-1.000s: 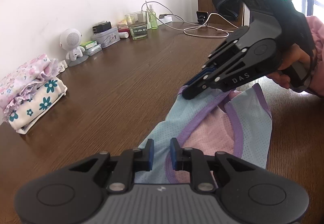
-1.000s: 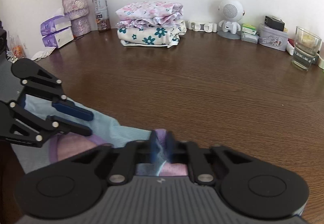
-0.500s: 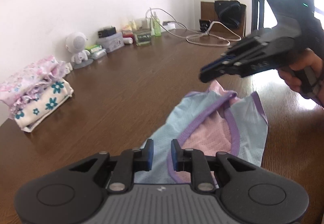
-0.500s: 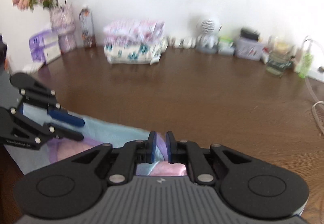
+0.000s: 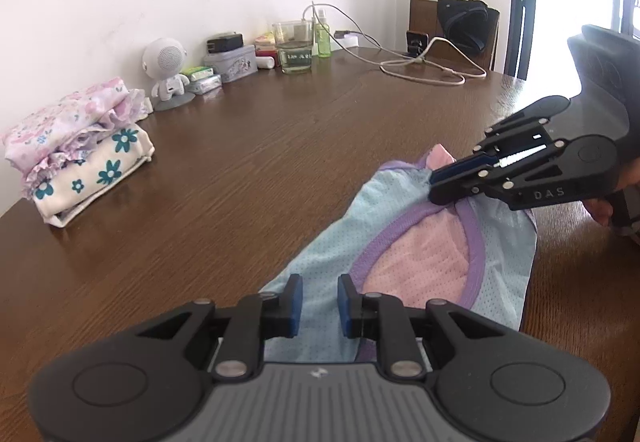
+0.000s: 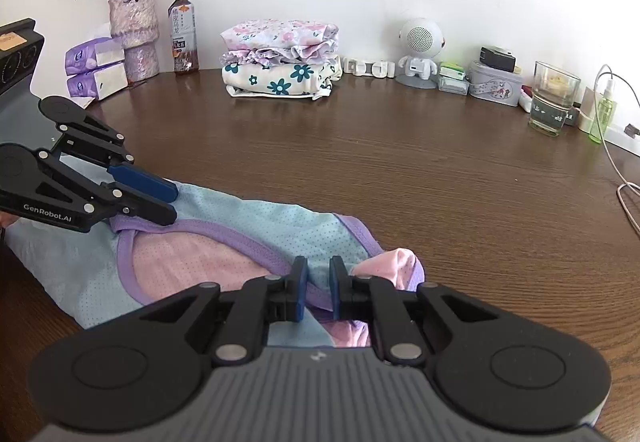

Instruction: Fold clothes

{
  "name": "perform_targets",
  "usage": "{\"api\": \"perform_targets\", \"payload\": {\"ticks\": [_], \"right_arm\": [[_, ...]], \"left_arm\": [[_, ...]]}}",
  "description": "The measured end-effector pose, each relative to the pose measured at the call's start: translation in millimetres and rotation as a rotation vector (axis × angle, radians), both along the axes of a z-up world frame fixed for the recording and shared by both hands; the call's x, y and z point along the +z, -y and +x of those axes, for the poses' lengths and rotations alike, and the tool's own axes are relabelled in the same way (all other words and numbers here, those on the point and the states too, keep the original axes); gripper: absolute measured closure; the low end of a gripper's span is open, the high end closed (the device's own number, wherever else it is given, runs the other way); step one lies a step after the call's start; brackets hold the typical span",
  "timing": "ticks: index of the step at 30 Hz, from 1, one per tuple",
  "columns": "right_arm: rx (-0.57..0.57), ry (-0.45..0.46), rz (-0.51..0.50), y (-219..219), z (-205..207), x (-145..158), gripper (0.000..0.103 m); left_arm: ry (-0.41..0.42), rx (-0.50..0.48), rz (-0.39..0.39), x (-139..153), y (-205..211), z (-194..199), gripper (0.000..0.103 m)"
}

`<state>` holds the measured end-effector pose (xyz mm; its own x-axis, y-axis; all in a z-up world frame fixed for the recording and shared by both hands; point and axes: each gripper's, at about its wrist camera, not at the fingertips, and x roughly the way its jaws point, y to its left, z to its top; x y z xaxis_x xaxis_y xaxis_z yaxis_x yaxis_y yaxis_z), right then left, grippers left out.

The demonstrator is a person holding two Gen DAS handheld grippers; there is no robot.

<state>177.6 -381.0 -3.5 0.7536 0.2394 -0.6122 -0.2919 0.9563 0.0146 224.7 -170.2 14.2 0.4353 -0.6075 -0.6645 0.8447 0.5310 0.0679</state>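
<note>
A light-blue mesh top [image 5: 404, 238] with purple trim and a pink inside lies flat on the brown table [image 5: 248, 170], near its front edge. My left gripper [image 5: 319, 302] sits low over one end of it, shut on the blue fabric between its pads. The same gripper [image 6: 174, 204] shows at the left of the right wrist view, tips at the purple trim. My right gripper [image 6: 319, 292] is shut on the trimmed edge at the other end, where pink cloth [image 6: 400, 266] bunches up. A hand holds it [image 5: 434, 188] in the left wrist view.
A stack of folded floral clothes [image 6: 280, 62] stands at the back by the wall. Along the wall are a vase of flowers [image 6: 134, 34], a bottle [image 6: 184, 34], tissue packs [image 6: 96, 68], a small white robot figure [image 6: 420, 50], a tin [image 6: 496, 84], a glass [image 6: 554, 98] and a cable [image 5: 424, 70].
The right gripper rose above the top half a second ago and has come back down to its trimmed edge, still pinching cloth. The left gripper has stayed in place.
</note>
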Motion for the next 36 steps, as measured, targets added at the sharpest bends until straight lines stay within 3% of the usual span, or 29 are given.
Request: {"api": "perform_targets", "payload": {"ticks": [6, 12, 16, 23, 27, 32, 36], "right_arm": [[-0.049, 0.070, 0.034, 12, -21, 12, 0.092], [-0.056, 0.030, 0.021, 11, -20, 4, 0.092], [-0.040, 0.025, -0.021, 6, -22, 2, 0.091], [-0.051, 0.076, -0.003, 3, -37, 14, 0.091], [-0.070, 0.043, -0.019, 3, -31, 6, 0.091], [-0.088, 0.086, 0.007, 2, -44, 17, 0.091], [-0.029, 0.122, 0.031, -17, -58, 30, 0.091]], "left_arm": [[0.001, 0.005, -0.001, 7, -5, -5, 0.085], [-0.035, 0.029, 0.013, 0, -9, -6, 0.085], [-0.009, 0.042, -0.003, 8, -13, -13, 0.084], [-0.017, 0.040, 0.019, 4, -18, -27, 0.080], [-0.044, 0.072, -0.014, 2, -24, -29, 0.080], [0.020, 0.102, -0.050, 19, -47, -49, 0.079], [0.053, 0.158, -0.043, 24, -73, -63, 0.078]]}}
